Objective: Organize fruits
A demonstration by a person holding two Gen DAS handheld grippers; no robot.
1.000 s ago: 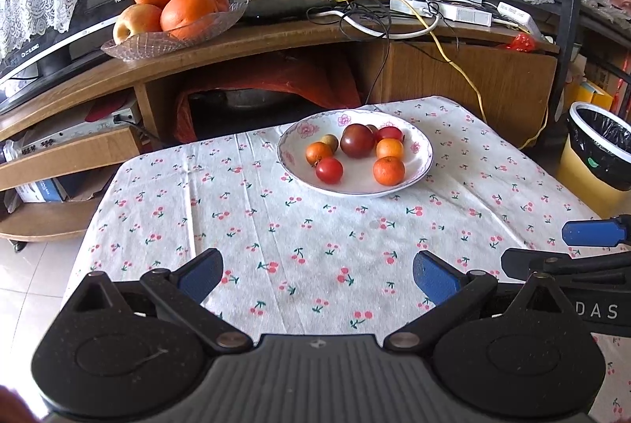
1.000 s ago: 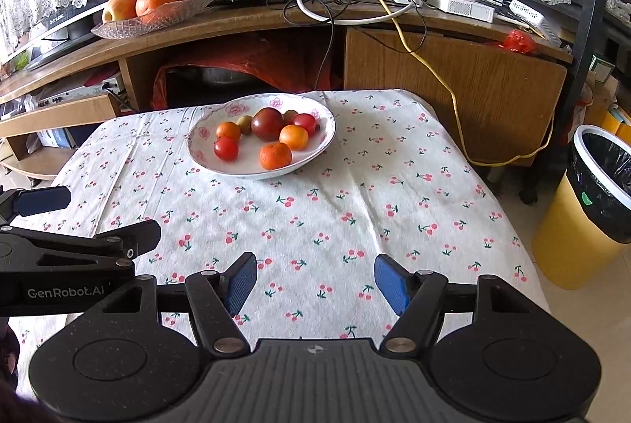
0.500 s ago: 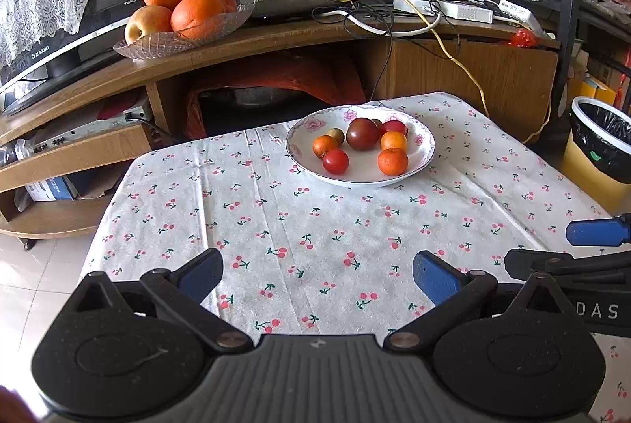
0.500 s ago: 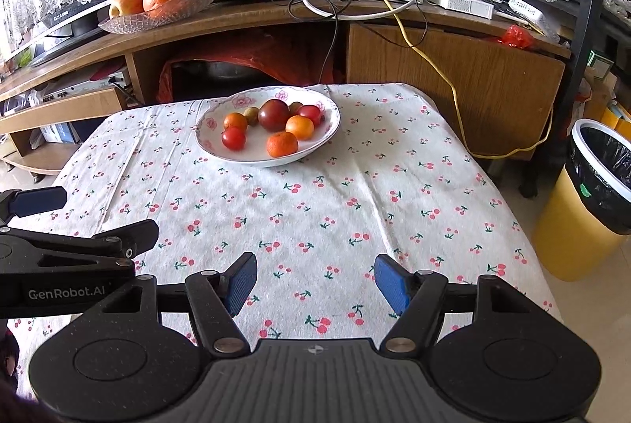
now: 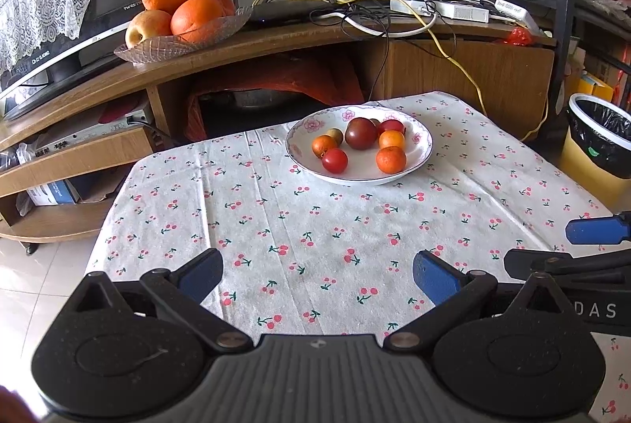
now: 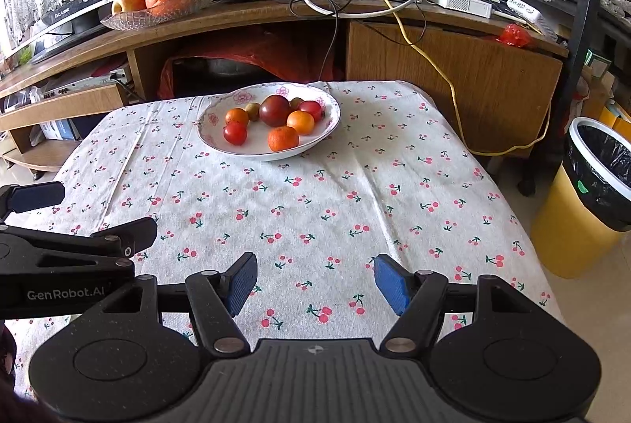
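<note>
A white flowered plate (image 5: 422,150) (image 6: 331,123) sits at the far side of the cherry-print table and holds several small fruits: a dark plum (image 5: 360,133) (image 6: 275,110), small oranges (image 5: 391,160) (image 6: 283,138) and red tomatoes (image 5: 335,160) (image 6: 235,133). My left gripper (image 5: 317,275) is open and empty above the near table edge. My right gripper (image 6: 315,283) is open and empty beside it, to the right. Both are well short of the plate.
A glass dish (image 5: 157,48) (image 6: 130,18) of large oranges and an apple stands on the wooden TV stand behind the table, among cables (image 5: 355,4). A yellow bin (image 5: 591,162) (image 6: 583,210) with a black liner stands right of the table.
Both grippers have drawn back from the plate, which now looks smaller and farther away. Both stay open.
</note>
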